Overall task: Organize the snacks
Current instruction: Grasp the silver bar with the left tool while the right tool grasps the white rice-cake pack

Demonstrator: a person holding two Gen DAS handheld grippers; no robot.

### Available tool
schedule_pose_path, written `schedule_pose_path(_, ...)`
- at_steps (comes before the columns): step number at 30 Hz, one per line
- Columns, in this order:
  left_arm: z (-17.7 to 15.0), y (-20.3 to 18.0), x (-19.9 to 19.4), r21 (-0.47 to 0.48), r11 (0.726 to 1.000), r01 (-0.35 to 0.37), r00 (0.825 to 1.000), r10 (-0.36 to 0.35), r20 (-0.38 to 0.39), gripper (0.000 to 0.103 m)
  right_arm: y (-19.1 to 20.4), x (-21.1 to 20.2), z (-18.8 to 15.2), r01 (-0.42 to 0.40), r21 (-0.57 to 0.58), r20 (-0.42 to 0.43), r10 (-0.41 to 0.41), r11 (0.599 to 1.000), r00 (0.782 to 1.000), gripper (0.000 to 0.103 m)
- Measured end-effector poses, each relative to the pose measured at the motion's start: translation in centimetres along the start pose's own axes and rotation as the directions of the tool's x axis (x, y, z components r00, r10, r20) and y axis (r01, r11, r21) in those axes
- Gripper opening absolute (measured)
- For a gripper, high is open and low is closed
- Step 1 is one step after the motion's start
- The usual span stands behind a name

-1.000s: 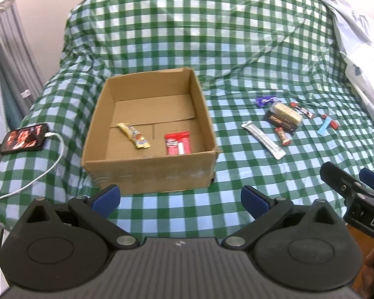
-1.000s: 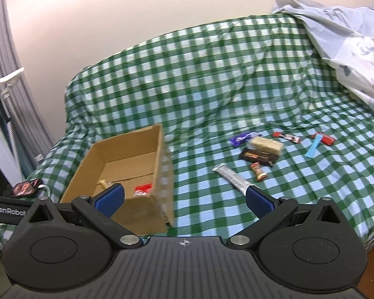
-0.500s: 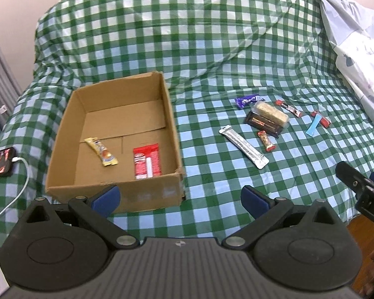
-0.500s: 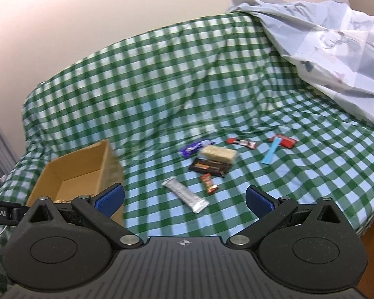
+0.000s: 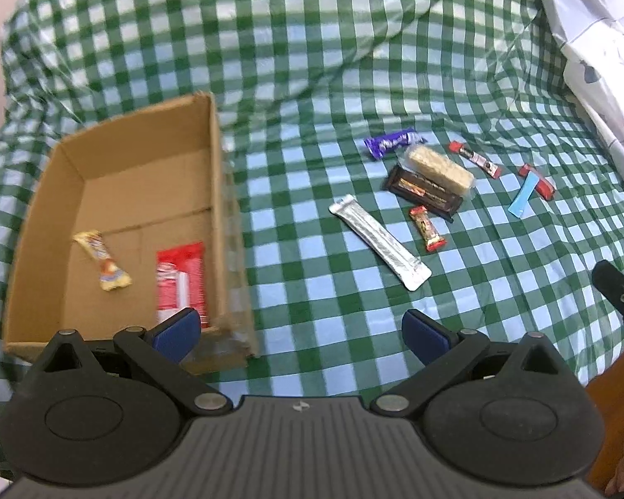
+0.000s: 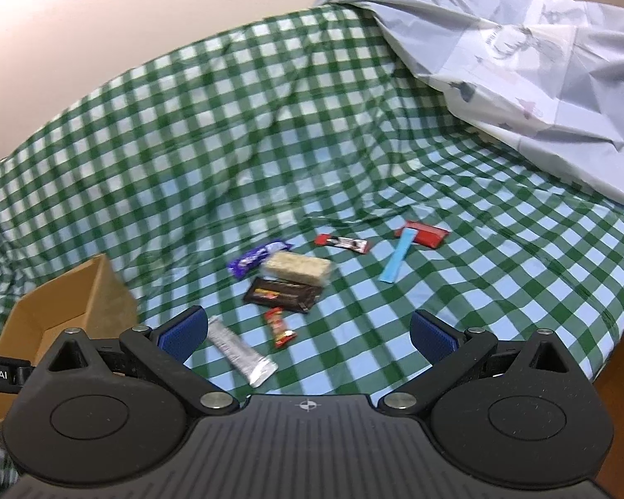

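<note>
Cardboard box (image 6: 62, 312) cut off left; wrapper labels unreadable.

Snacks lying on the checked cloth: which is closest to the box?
The long silver wrapper, lying slantwise; the purple, brown, red and blue ones lie farther from the cardboard box.

Soft bed (image 5: 312, 62) under a green and white checked cover. On its left side, an open brown cardboard box (image 5: 212, 191). To the right of that, a little bunch of snacks: long silver packet (image 5: 378, 241), small red candy (image 5: 427, 228) just beside it, dark chocolate bar (image 5: 420, 193) with a pale oat bar (image 5: 439, 166) resting on it, purple wrapper (image 5: 391, 142) behind. Farther right, thin red stick (image 5: 474, 159), then light blue stick (image 5: 523, 193) leaning on a red packet (image 5: 543, 185). Crumpled pale grey sheet (image 6: 520, 66) piled on the far right.
</note>
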State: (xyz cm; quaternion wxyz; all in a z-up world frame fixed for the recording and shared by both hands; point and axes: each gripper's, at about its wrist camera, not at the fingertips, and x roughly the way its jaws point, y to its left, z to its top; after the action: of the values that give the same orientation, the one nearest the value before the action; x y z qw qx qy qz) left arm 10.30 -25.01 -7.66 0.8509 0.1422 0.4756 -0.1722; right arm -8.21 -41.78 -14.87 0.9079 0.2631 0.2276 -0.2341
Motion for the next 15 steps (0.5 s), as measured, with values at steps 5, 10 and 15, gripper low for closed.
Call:
schedule_pose_path(5,1.8,-0.7,4.2,-0.055,0.998,0.019,0.998,-0.022,-0.058,0.103,-1.8,3.2,0.6,0.035,0.007,-0.002,-0.035,0.999,0.999,0.102)
schedule_pose_path(10,4.0,-1.4,9.3,-0.118,0.993,0.009,0.994,-0.022,-0.111,0.103,-2.8,7.8,1.2,0.029,-0.025,-0.018,-0.029,0.999,0.999,0.102)
schedule_pose_path(15,6.6,-3.0,15.3,-0.152,0.988,-0.005,0.986,-0.021,-0.167,0.103,-2.5,14.6,2.8,-0.020,-0.104,-0.037,0.016,0.994,0.999,0.102)
